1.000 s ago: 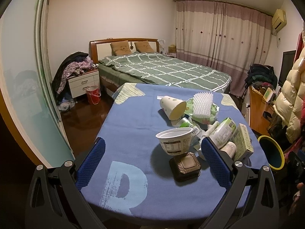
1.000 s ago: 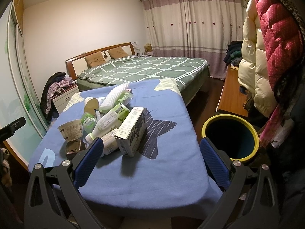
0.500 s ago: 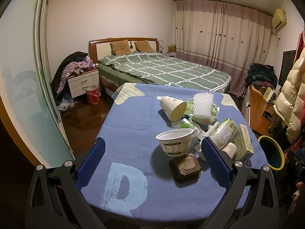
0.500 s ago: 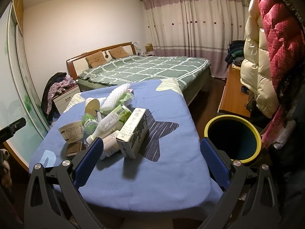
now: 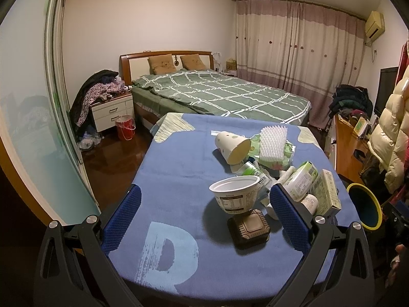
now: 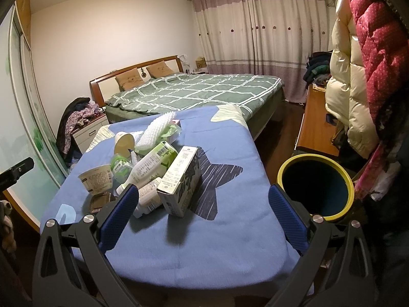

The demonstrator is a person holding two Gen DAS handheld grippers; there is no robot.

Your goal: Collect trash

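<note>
Barely anything moved: my right gripper (image 6: pixel 203 211) crept nearer the carton (image 6: pixel 180 180); both grippers spread apart, bin (image 6: pixel 315 185) waiting right.

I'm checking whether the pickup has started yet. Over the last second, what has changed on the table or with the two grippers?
Very little. The right gripper has drifted slightly, so the yellow-rimmed bin and the carton shift a touch in its view. Nothing was grasped or released. The left gripper stays put, both sets of jaws stay wide open and empty, and the yogurt cup and the rest of the trash pile lie untouched on the blue tablecloth.
</note>
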